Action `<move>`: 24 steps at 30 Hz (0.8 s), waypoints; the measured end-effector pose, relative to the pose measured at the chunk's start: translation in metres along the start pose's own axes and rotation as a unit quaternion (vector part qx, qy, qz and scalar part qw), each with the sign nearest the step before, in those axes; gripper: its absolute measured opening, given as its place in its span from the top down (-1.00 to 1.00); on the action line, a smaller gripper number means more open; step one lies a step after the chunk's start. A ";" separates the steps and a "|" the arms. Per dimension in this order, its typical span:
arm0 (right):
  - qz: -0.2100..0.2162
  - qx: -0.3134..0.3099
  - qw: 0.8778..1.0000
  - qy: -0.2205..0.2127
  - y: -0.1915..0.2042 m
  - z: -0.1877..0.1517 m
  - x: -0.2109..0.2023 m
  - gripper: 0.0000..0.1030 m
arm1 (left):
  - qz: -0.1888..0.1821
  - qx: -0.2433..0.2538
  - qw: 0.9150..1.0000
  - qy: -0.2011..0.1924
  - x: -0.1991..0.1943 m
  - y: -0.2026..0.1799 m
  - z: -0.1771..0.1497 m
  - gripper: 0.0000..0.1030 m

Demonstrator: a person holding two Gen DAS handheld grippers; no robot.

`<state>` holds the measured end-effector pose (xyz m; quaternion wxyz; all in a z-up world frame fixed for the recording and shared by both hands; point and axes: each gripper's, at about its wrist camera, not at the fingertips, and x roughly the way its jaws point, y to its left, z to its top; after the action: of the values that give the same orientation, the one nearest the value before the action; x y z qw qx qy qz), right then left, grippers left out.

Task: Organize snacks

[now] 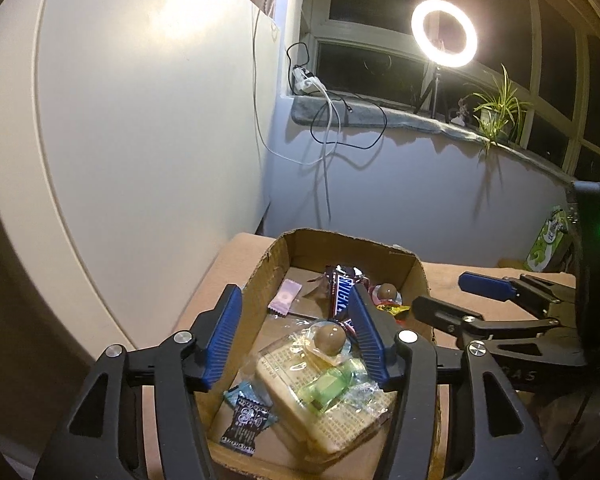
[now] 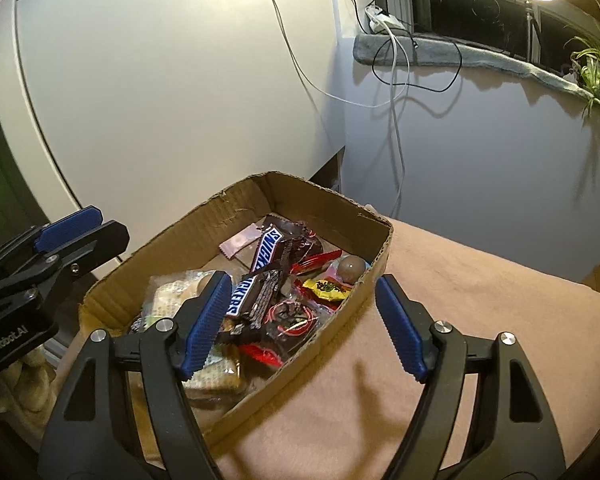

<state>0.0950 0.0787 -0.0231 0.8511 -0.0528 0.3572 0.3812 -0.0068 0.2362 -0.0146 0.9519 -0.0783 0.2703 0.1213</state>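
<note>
An open cardboard box (image 1: 418,276) (image 2: 380,248) sits on a tan cloth and holds several snacks. Inside are a Snickers bar (image 1: 342,294) (image 2: 266,250), a cracker pack (image 1: 332,420), a brown chocolate ball (image 1: 330,338), a green jelly cup (image 1: 332,386), a dark candy packet (image 1: 246,420) and a yellow candy (image 2: 328,288). My left gripper (image 1: 296,336) is open and empty, above the box's near end. My right gripper (image 2: 302,326) is open and empty, its jaws straddling the box's right wall.
The tan cloth (image 2: 480,300) covers the surface to the right of the box. A green snack bag (image 1: 550,240) stands at the far right. A white panel (image 1: 140,120) rises on the left. Cables, a ring light (image 1: 444,34) and a plant (image 1: 498,110) are by the window sill.
</note>
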 end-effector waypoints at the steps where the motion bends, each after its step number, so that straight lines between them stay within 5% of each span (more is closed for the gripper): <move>1: 0.001 0.001 1.000 -0.004 0.000 0.000 -0.004 -0.51 | 0.000 -0.001 1.000 -0.001 -0.001 0.000 0.000 -0.08; 9: 0.001 -0.004 1.000 -0.011 0.006 -0.009 -0.021 -0.52 | 0.006 0.002 1.000 0.000 -0.004 -0.001 -0.006 -0.24; 12: -0.013 -0.012 1.000 -0.012 0.007 -0.013 -0.025 -0.76 | 0.008 0.007 1.000 -0.001 -0.007 -0.003 -0.009 -0.28; 24: -0.074 -0.041 0.996 -0.033 0.014 -0.029 -0.054 -0.77 | 0.013 0.020 0.999 -0.022 -0.031 -0.018 -0.020 -0.38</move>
<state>0.0442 0.0452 -0.0073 0.8857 -0.1010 0.3079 0.3324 -0.0371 0.2085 -0.0137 0.9574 -0.0531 0.2522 0.1299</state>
